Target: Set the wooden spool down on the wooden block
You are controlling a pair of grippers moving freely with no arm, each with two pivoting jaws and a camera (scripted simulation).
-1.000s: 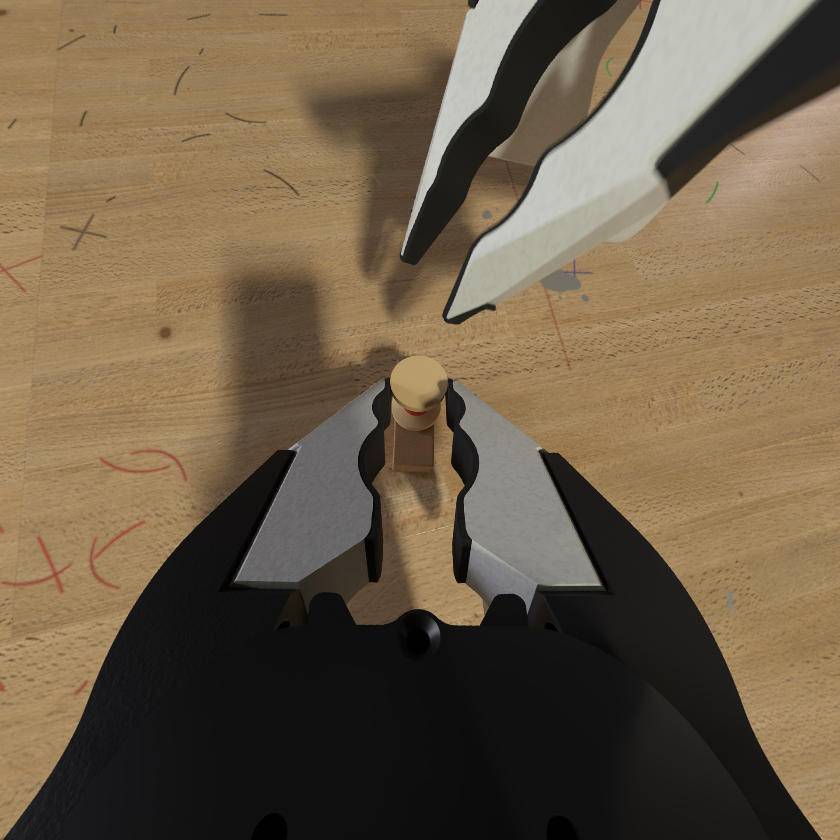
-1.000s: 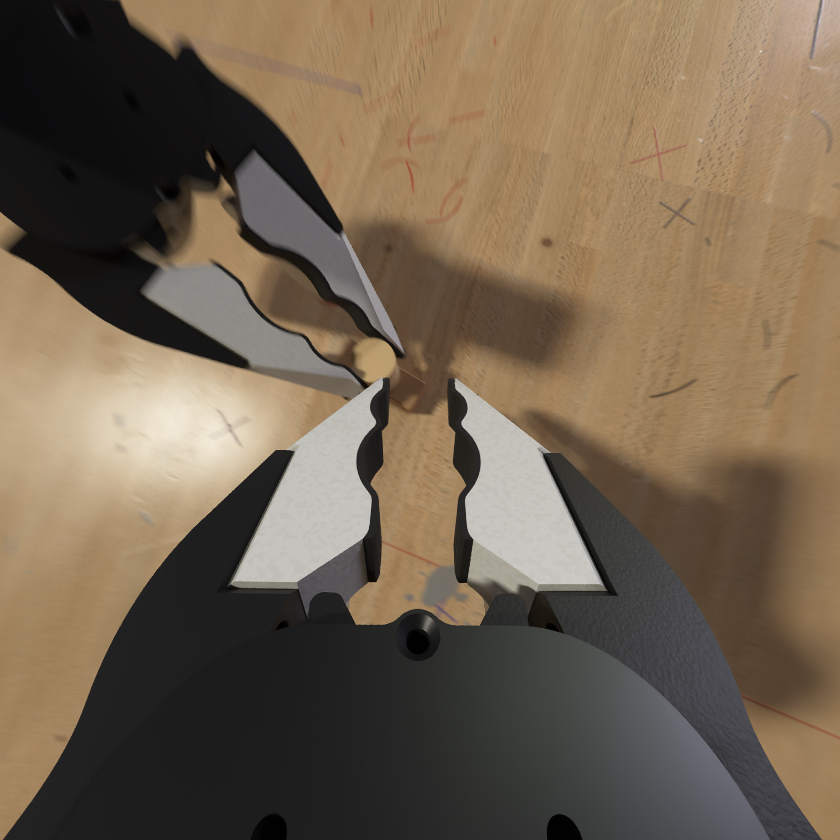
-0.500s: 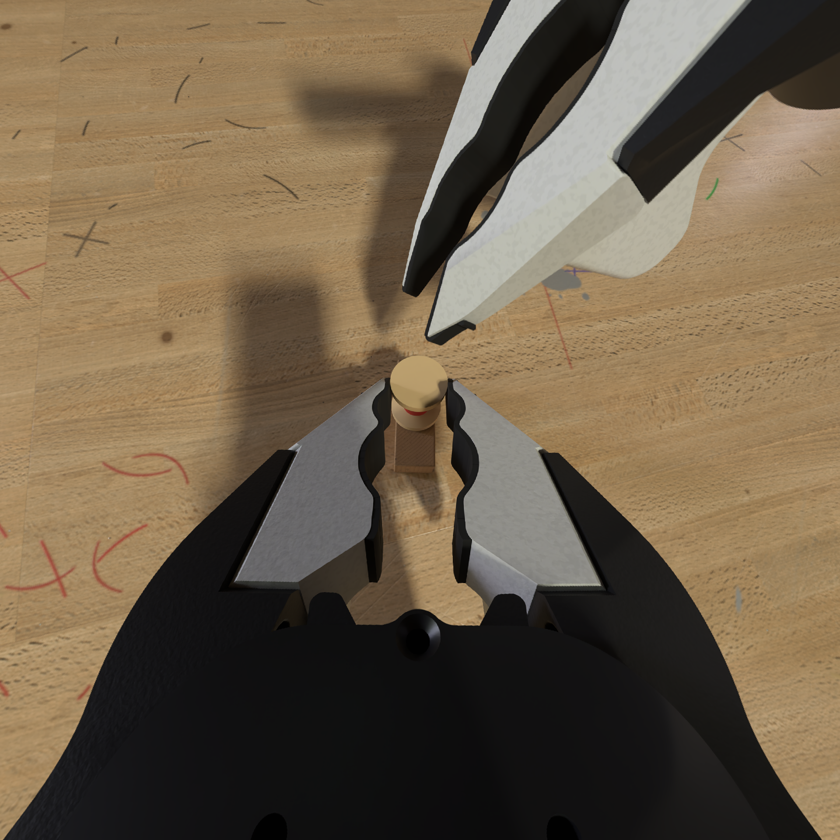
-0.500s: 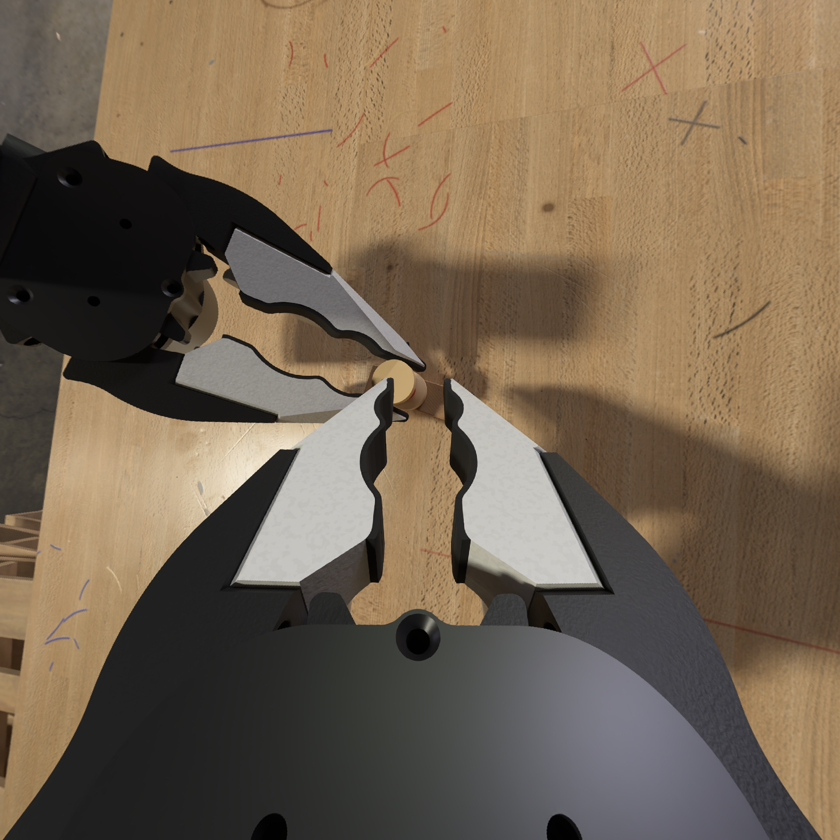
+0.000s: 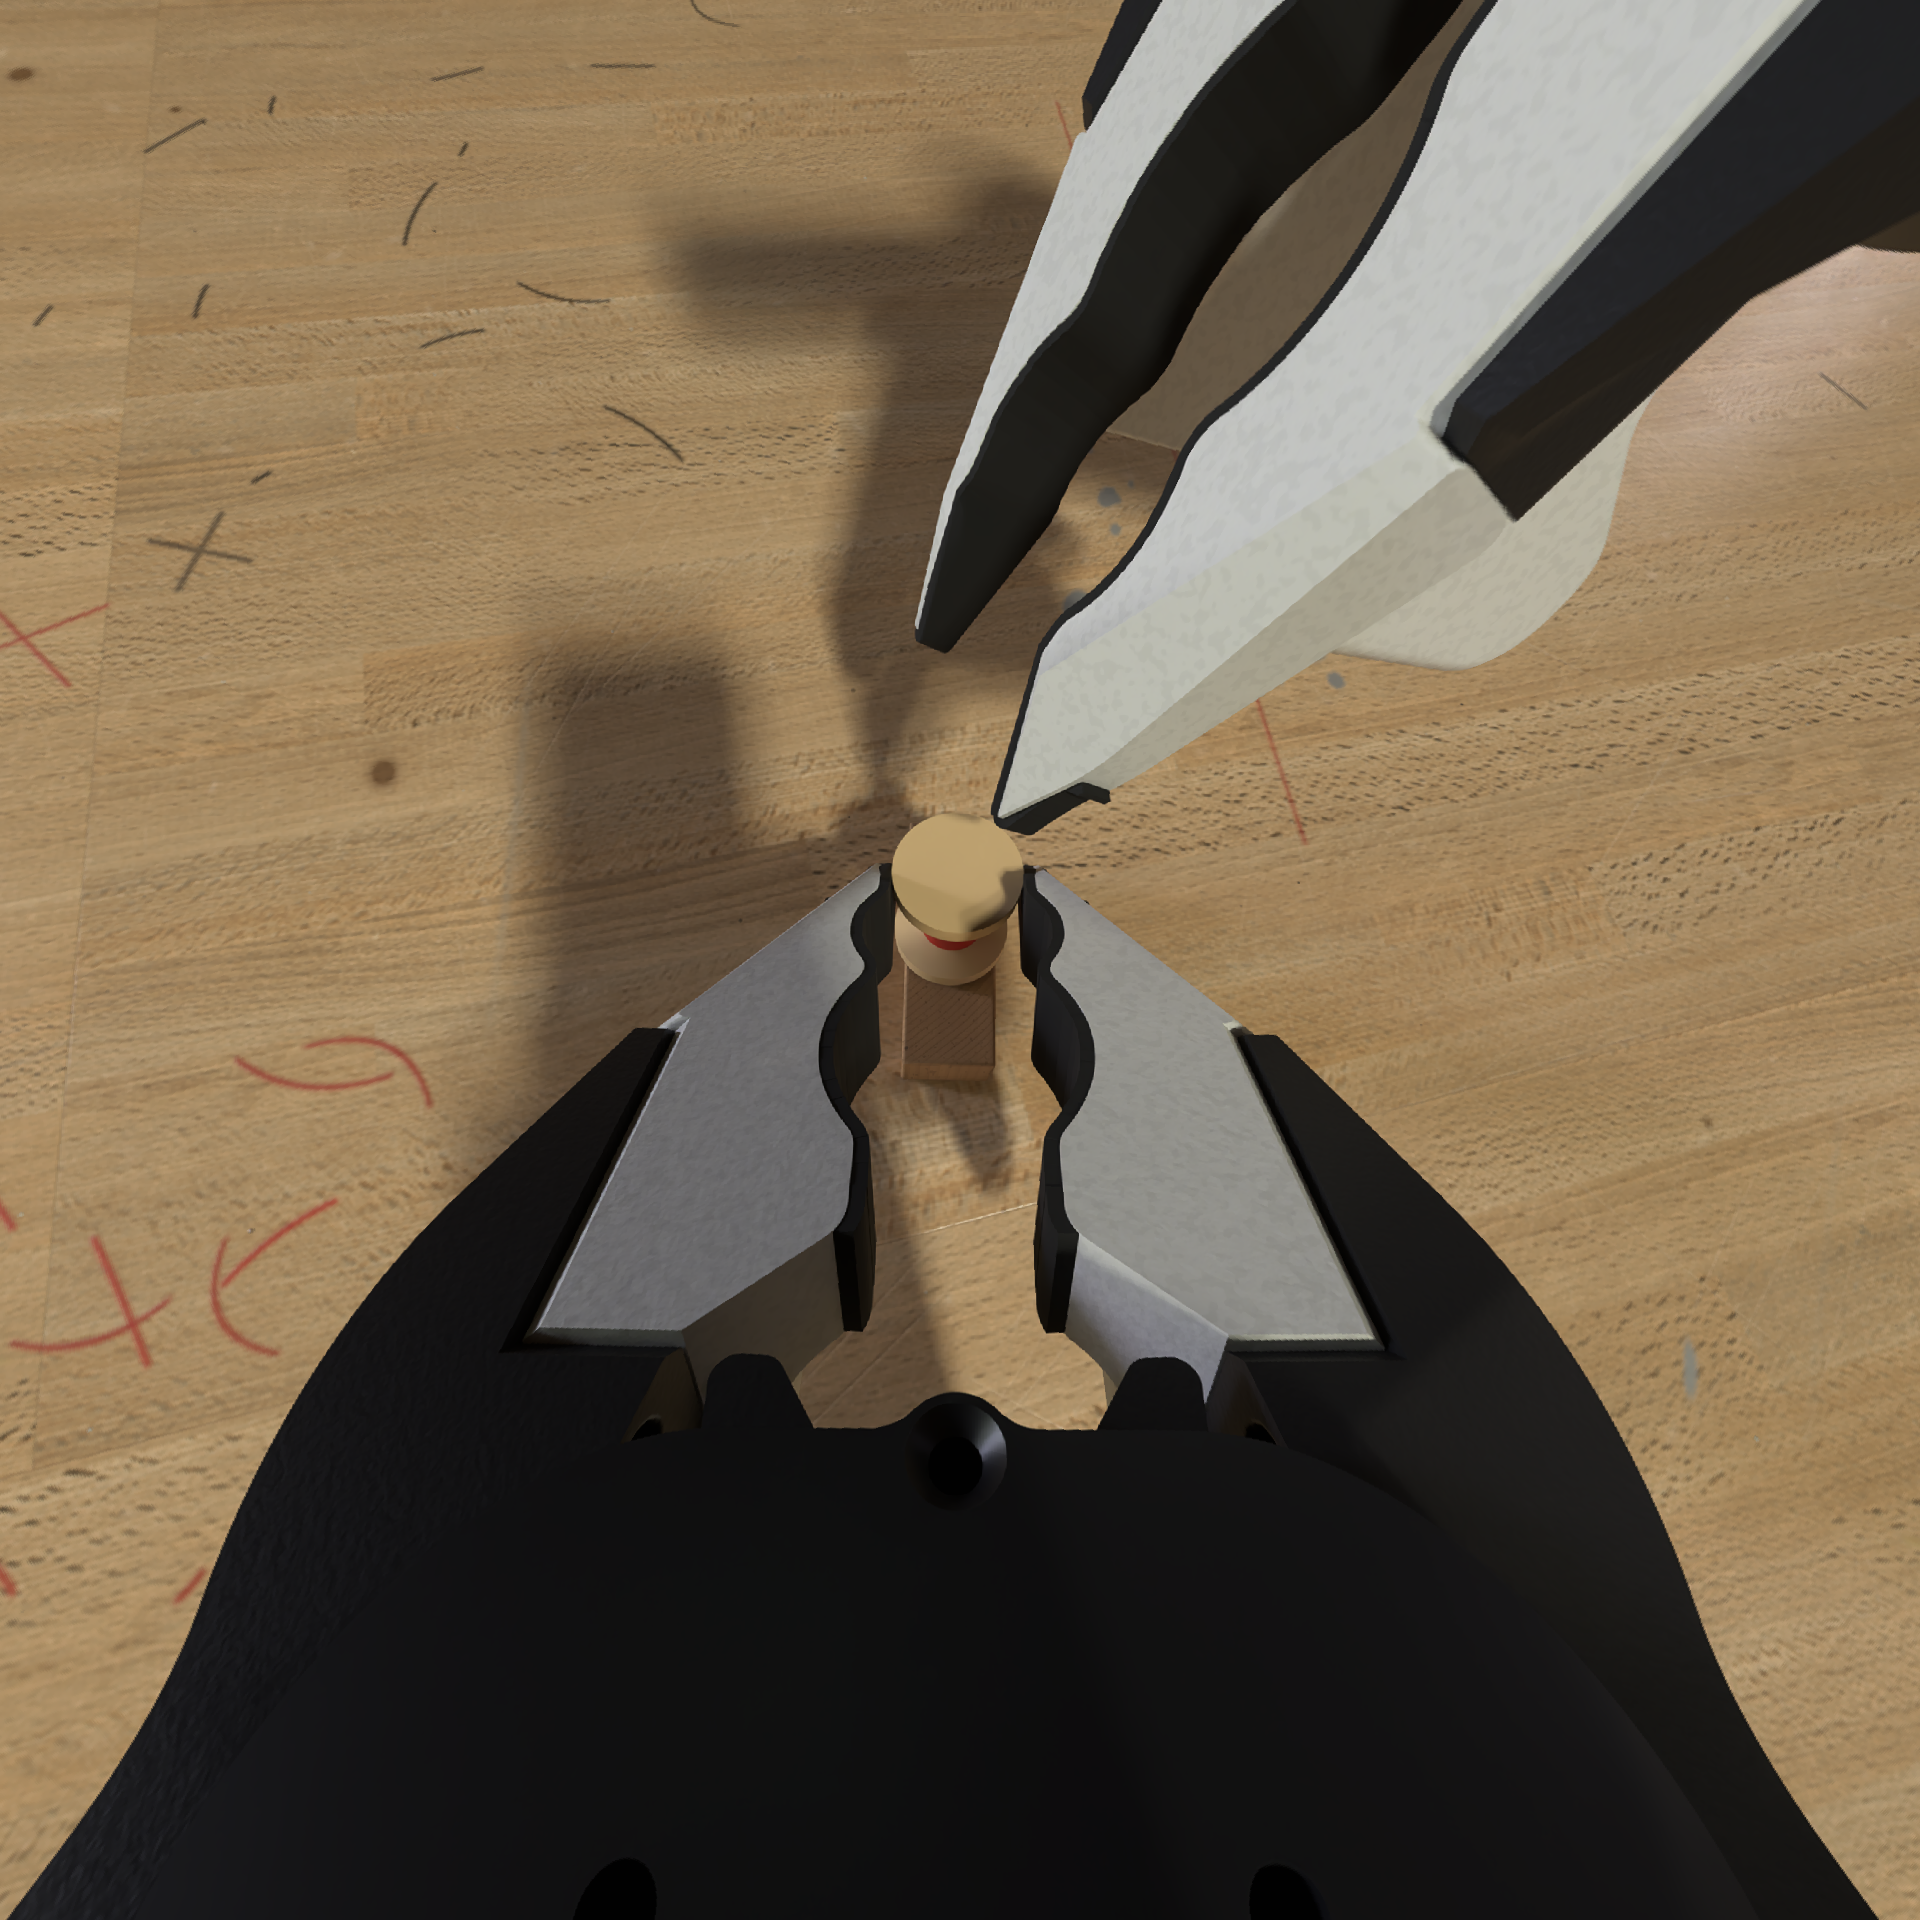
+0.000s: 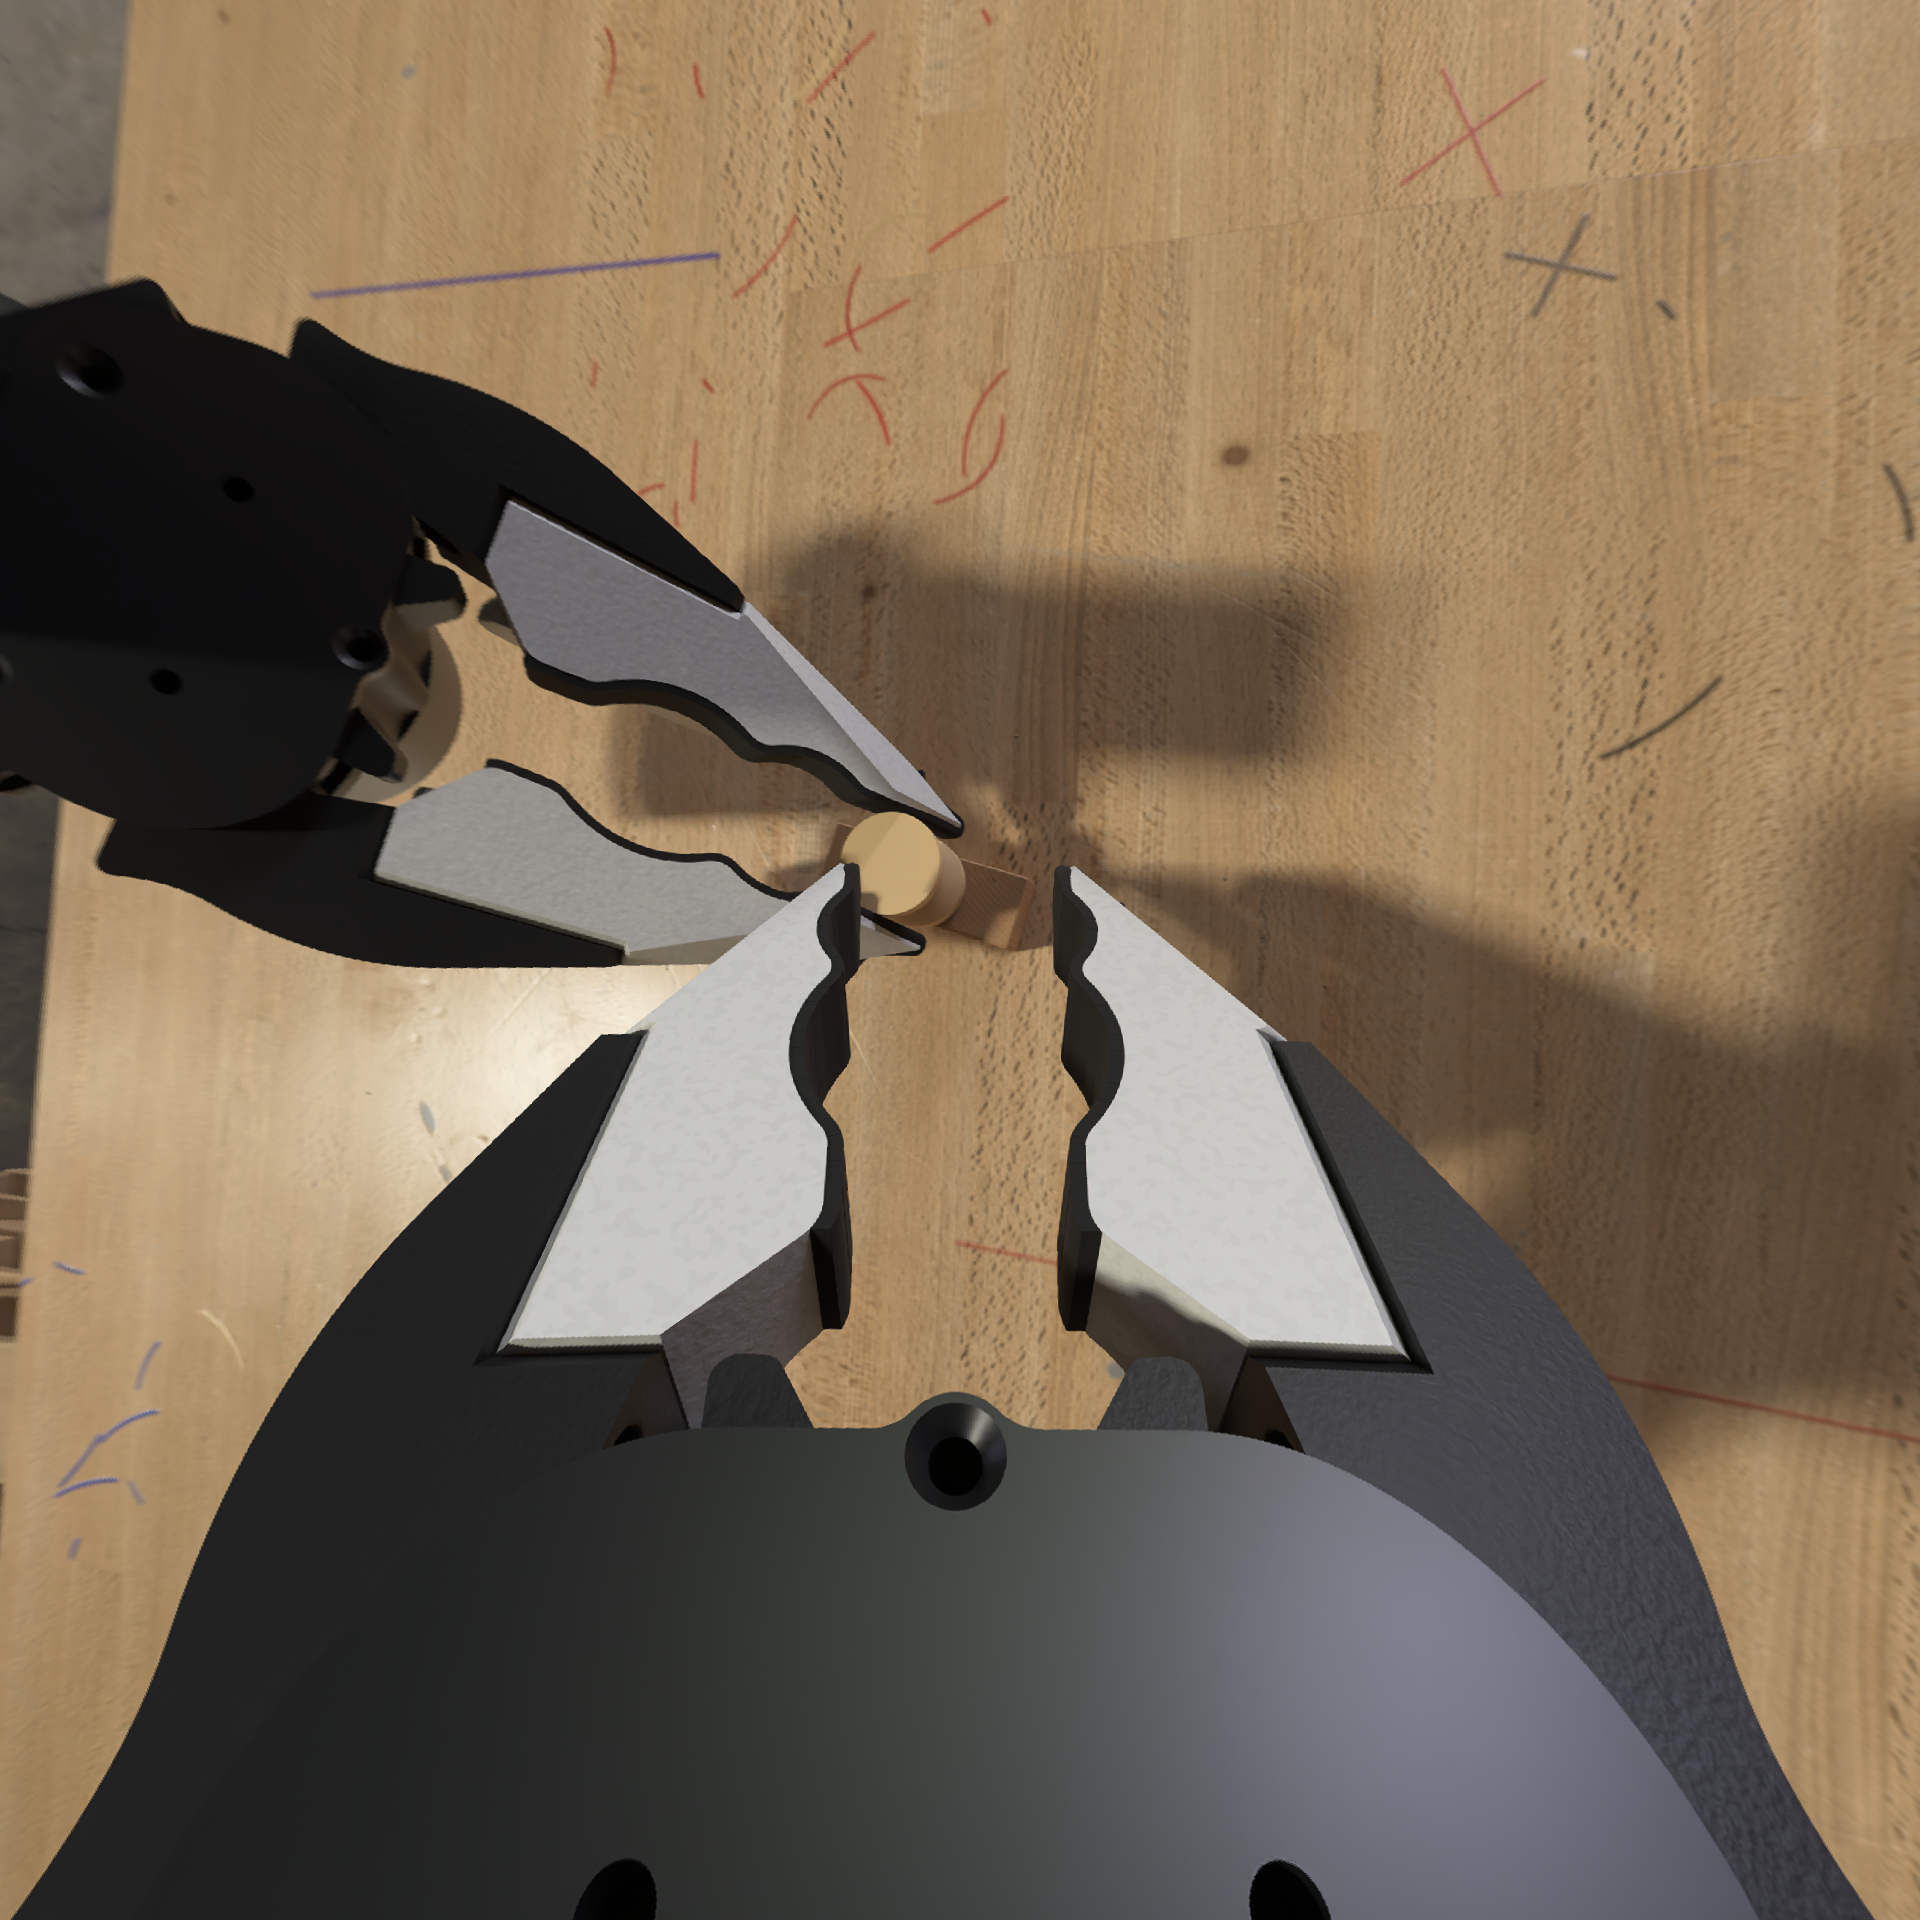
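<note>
My left gripper [image 5: 956, 883] is shut on the wooden spool [image 5: 954, 873], a pale spool with red thread around its waist, held upright. The small wooden block [image 5: 948, 1034] lies on the table right under the spool; I cannot tell whether they touch. My right gripper [image 6: 954, 883] is open and empty, one fingertip close beside the spool [image 6: 899, 857] and the block [image 6: 992, 904]. In the left wrist view the right gripper [image 5: 977, 727] comes in from the upper right, its near tip almost at the spool's cap. The left gripper [image 6: 932, 885] reaches in from the left.
The wooden tabletop [image 5: 416, 831] bears red and black pen marks. In the right wrist view the table's left edge [image 6: 104, 416] borders grey floor, and a slatted wooden thing [image 6: 10, 1247] shows at the far left.
My right gripper has moved closer to the spool and its jaws have opened wider. My left gripper has stayed put, shut on the spool over the block.
</note>
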